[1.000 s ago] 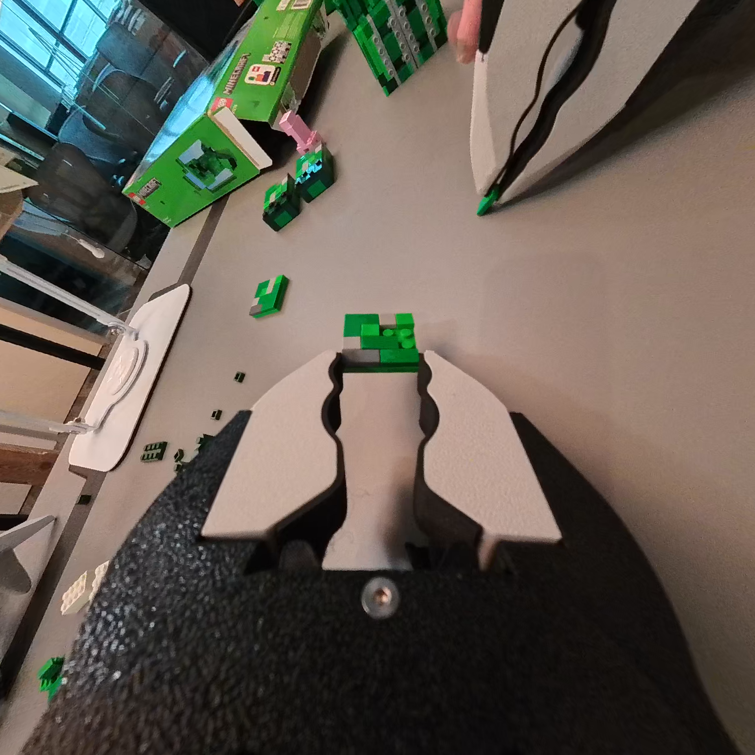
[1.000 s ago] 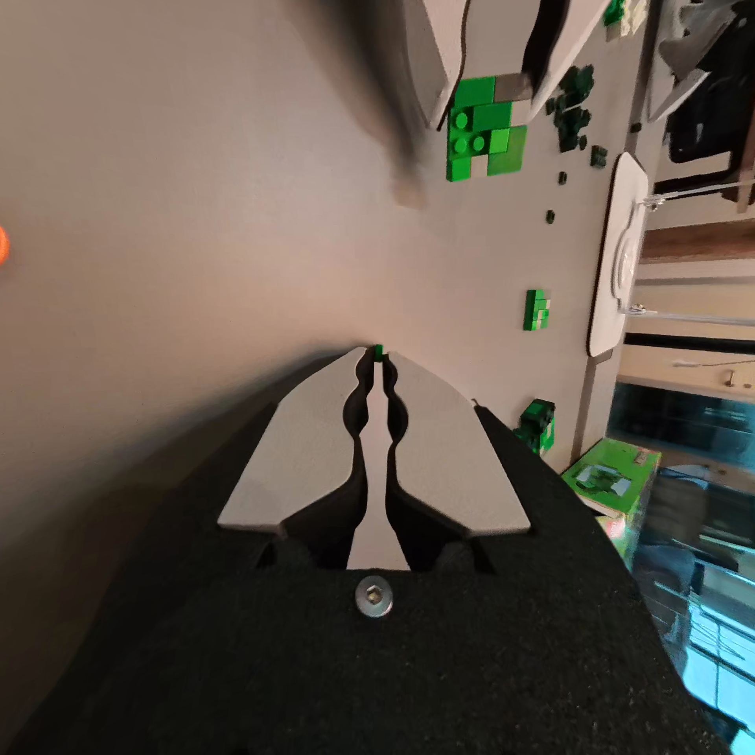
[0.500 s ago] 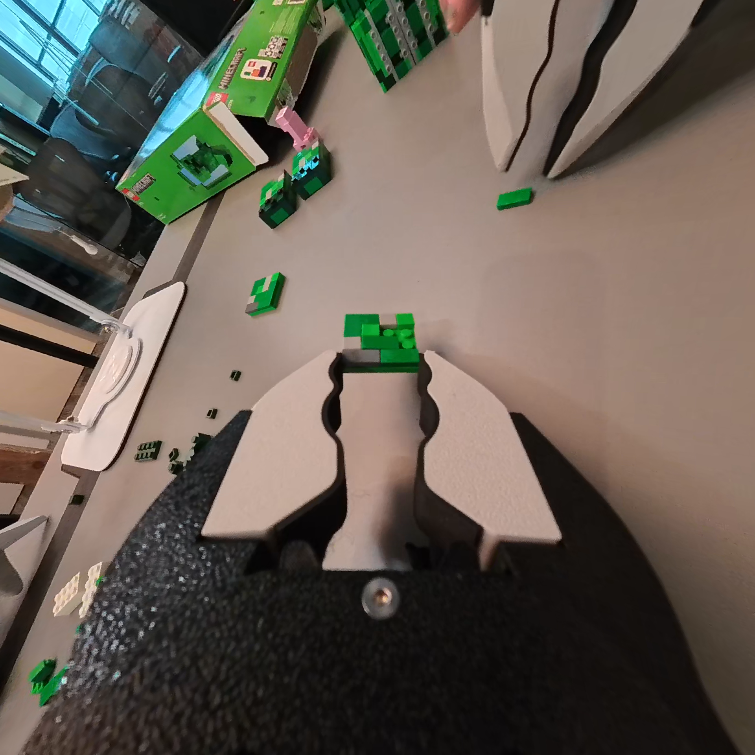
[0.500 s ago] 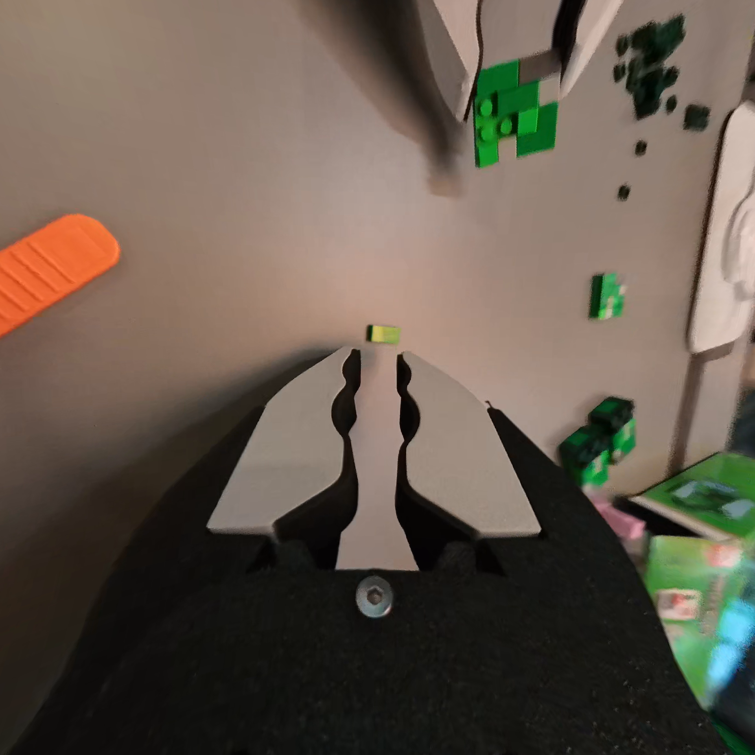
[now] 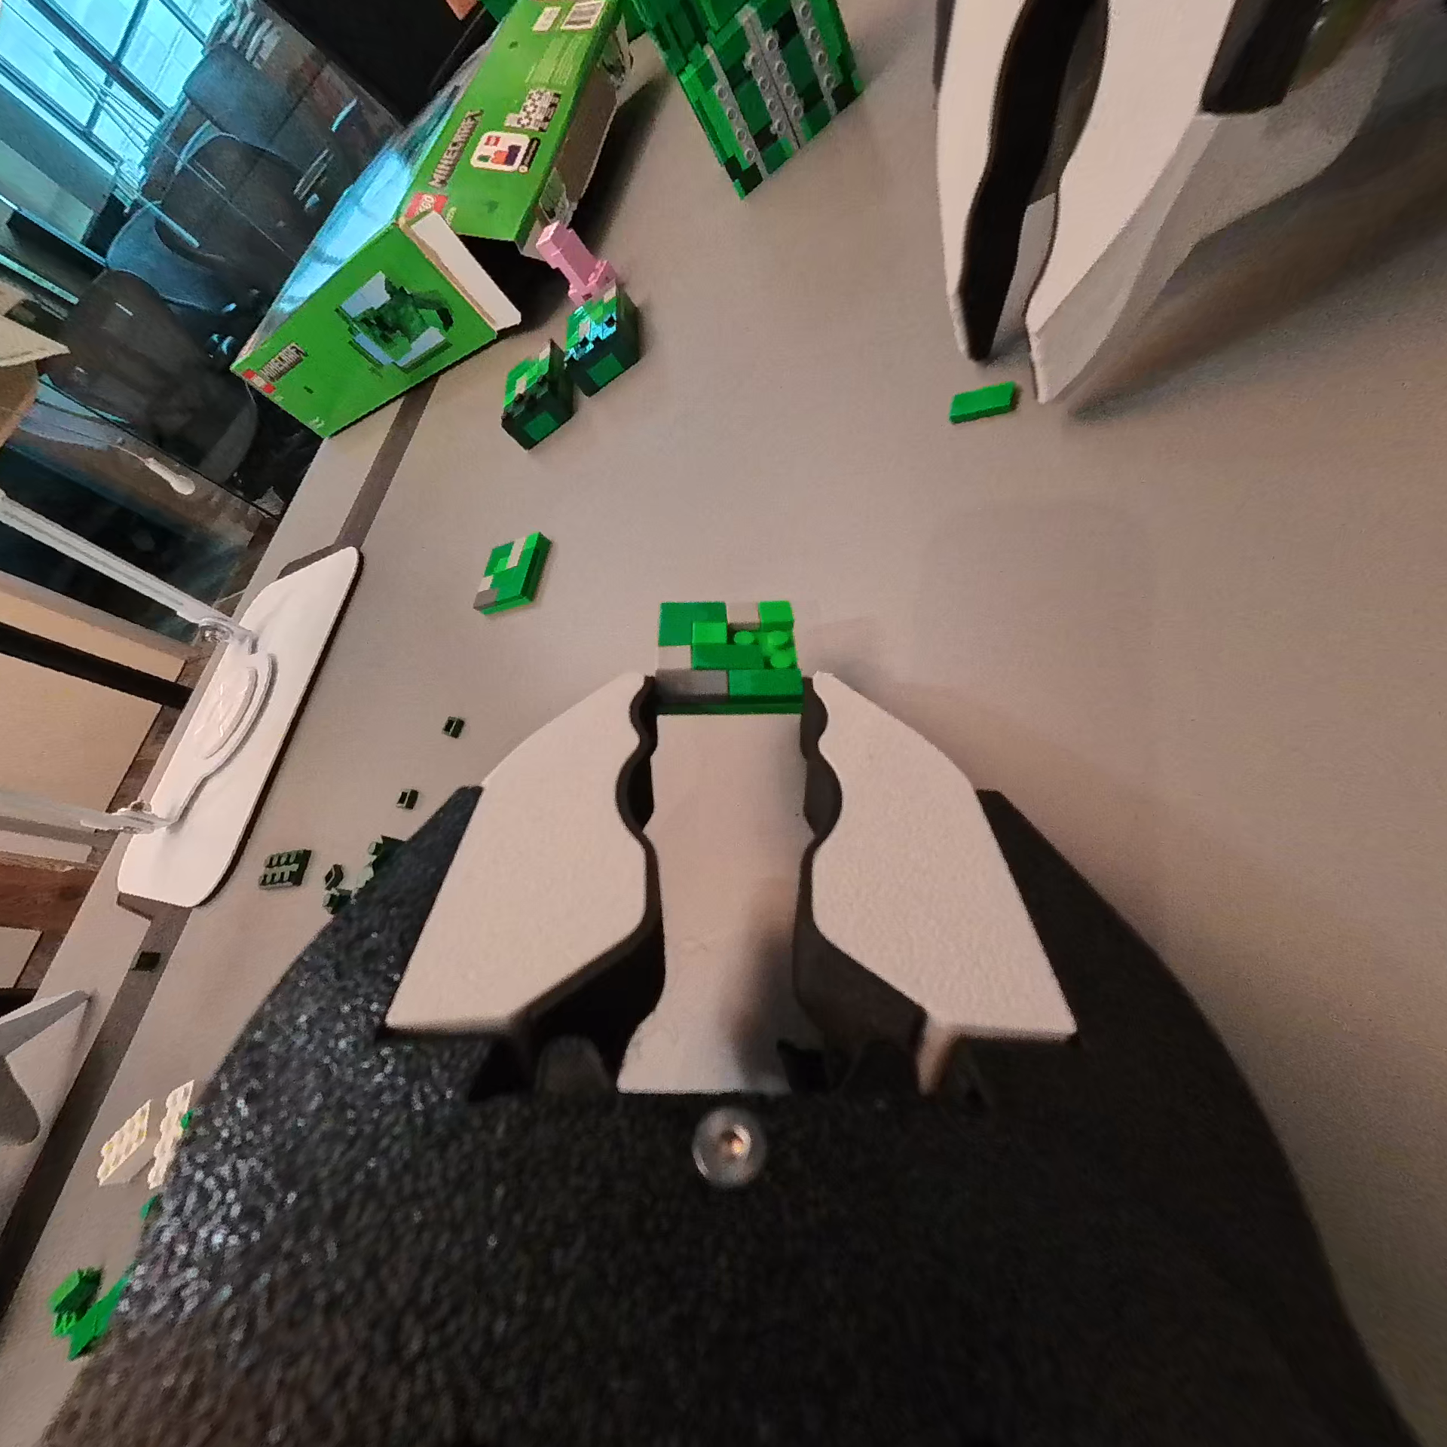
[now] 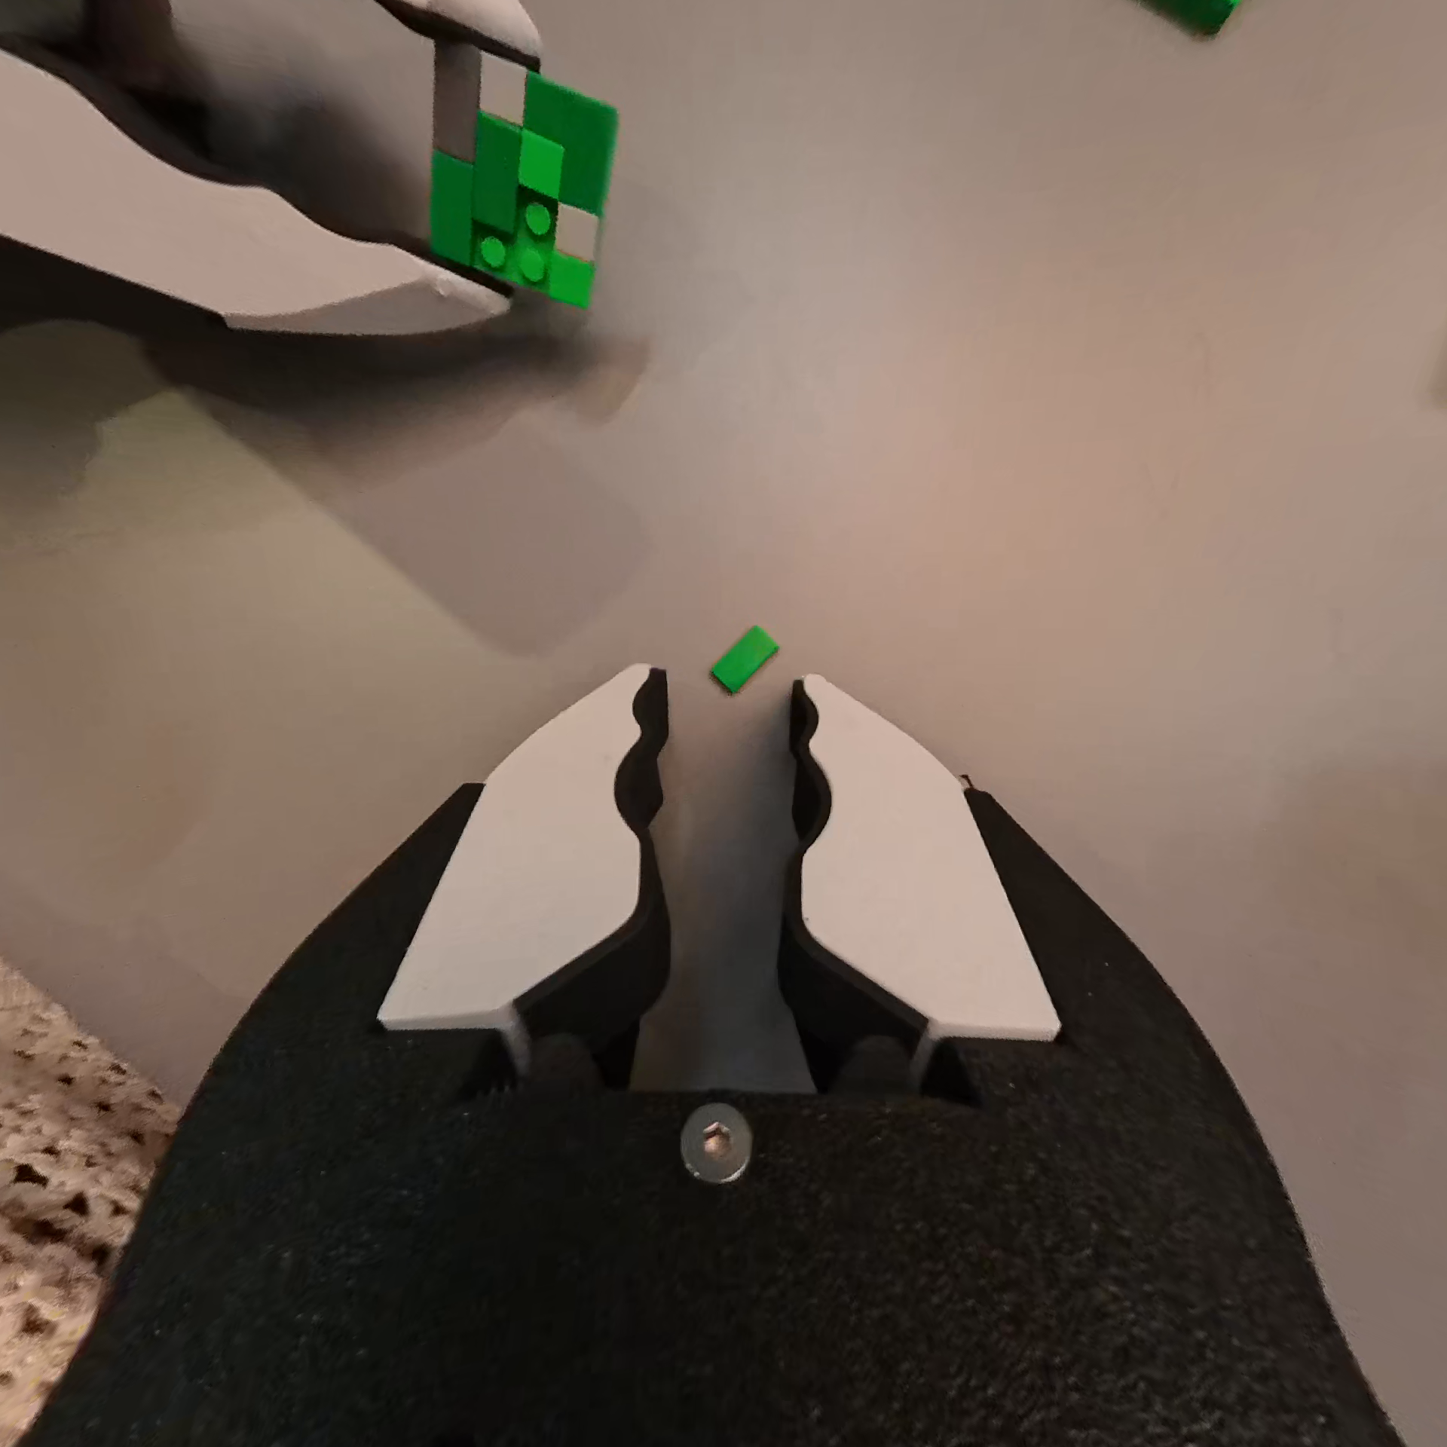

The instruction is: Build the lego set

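My left gripper (image 5: 728, 689) is shut on a green and grey lego plate assembly (image 5: 728, 650), gripping its near edge and holding it on or just above the grey table (image 5: 1096, 705). The same assembly (image 6: 525, 188) shows in the right wrist view at upper left, between the left gripper's fingers (image 6: 313, 258). My right gripper (image 6: 730, 680) is open and empty, hovering over a small flat green tile (image 6: 744, 659) that lies on the table just beyond its fingertips. In the left wrist view that tile (image 5: 983, 403) lies next to the right gripper's fingertips (image 5: 994, 337).
A green lego box (image 5: 407, 258), a large green and grey build (image 5: 759, 78), two small green cube builds (image 5: 568, 368) and a pink figure (image 5: 575, 262) stand at the back. A small green plate (image 5: 513, 571), dark loose pieces (image 5: 286, 869) and a white stand (image 5: 235, 728) lie left. There is about 11 cm between the tips of the two grippers. From the right gripper's tips to the pink figure (image 5: 575, 262) is close to 25 cm.
My right gripper let go of the small green tile, which now lies on the table, and opened wider while turning above it. My left gripper kept hold of the assembly.
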Demonstrator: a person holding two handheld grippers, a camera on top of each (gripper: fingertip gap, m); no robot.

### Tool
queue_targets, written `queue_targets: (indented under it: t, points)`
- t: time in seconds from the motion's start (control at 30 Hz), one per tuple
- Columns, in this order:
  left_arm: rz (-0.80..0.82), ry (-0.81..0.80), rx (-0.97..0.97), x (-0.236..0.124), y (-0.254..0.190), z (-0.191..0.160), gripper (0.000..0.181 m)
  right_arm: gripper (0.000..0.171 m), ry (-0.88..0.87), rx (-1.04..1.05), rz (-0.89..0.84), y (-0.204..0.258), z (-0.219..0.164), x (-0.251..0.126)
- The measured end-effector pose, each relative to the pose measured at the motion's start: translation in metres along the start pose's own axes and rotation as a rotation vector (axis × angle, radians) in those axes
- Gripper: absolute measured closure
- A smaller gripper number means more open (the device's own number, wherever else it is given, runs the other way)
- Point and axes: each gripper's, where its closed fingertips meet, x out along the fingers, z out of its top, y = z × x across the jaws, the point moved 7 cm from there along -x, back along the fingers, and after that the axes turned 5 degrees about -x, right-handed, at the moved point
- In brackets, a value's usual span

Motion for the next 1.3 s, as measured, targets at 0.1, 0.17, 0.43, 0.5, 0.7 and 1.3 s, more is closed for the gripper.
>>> queue_targets:
  t: [0.1, 0.17, 0.43, 0.5, 0.7, 1.3]
  points:
    - [0.0, 0.0, 0.003, 0.0, 0.0, 0.0, 0.146, 0.148, 0.032, -0.01, -0.021, -0.001, 0.002, 0.003]
    - [0.0, 0.0, 0.002, 0.0, 0.0, 0.0, 0.146, 0.153, 0.061, -0.041, -0.05, -0.002, 0.003, 0.004]
    - [-0.009, 0.003, 0.005, 0.0, -0.001, 0.0, 0.146, 0.163, 0.064, -0.139, -0.052, -0.003, 0.007, 0.007]
    - [-0.012, 0.002, 0.002, 0.0, -0.001, 0.0, 0.146, 0.164, 0.049, -0.187, -0.029, -0.003, 0.008, 0.008]
    - [-0.071, -0.018, -0.04, -0.002, -0.001, 0.0, 0.146, 0.168, 0.011, -0.455, 0.092, -0.002, 0.01, 0.01]
    - [-0.082, -0.005, -0.047, -0.002, 0.0, -0.002, 0.146, 0.161, -0.012, -0.293, 0.076, 0.001, 0.014, 0.013]
